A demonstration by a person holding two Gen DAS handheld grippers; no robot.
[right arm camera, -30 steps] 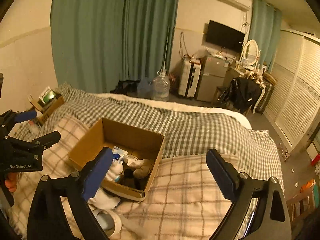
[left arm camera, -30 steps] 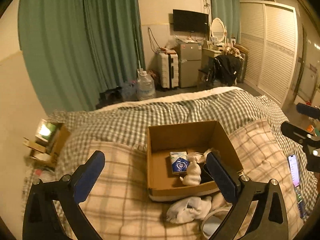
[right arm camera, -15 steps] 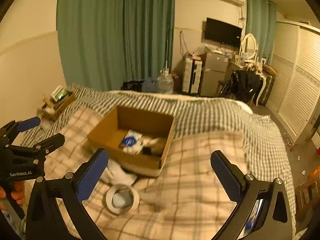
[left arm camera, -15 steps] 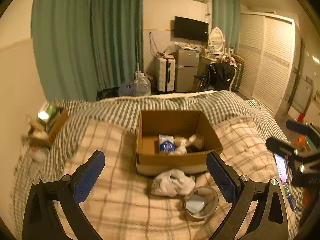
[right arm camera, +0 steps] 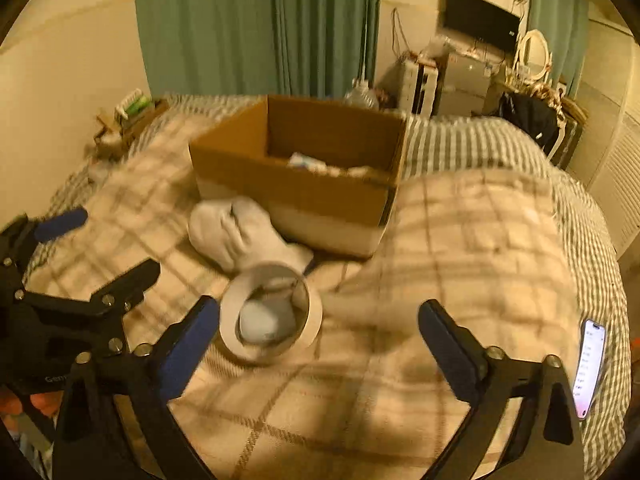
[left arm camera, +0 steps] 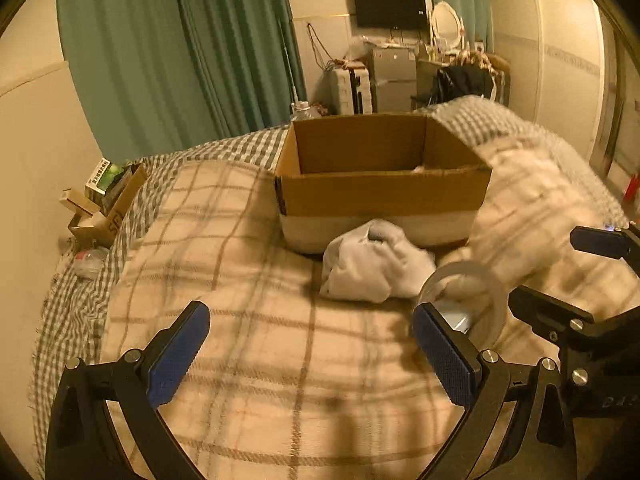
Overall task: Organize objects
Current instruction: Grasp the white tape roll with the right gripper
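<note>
A brown cardboard box (left arm camera: 384,192) (right arm camera: 296,192) sits on the plaid blanket and holds several small items. A crumpled white cloth (left arm camera: 372,268) (right arm camera: 240,236) lies against its near side. A white tape roll (left arm camera: 476,304) (right arm camera: 272,312) with something pale inside lies just in front of the cloth. My left gripper (left arm camera: 312,356) is open and empty, low over the blanket before the cloth. My right gripper (right arm camera: 320,344) is open and empty, its left finger beside the roll. Each gripper shows in the other's view, the right one (left arm camera: 576,280) and the left one (right arm camera: 80,252).
A phone (right arm camera: 588,368) lies lit on the bed's right edge. A small carton of boxes (left arm camera: 108,200) stands at the bed's left by the wall. Green curtains, a fridge, a suitcase and a TV stand beyond the bed.
Both grippers have dropped lower and closer to the blanket, so the box, cloth and roll loom larger and the box's inside is mostly hidden. Both stay open.
</note>
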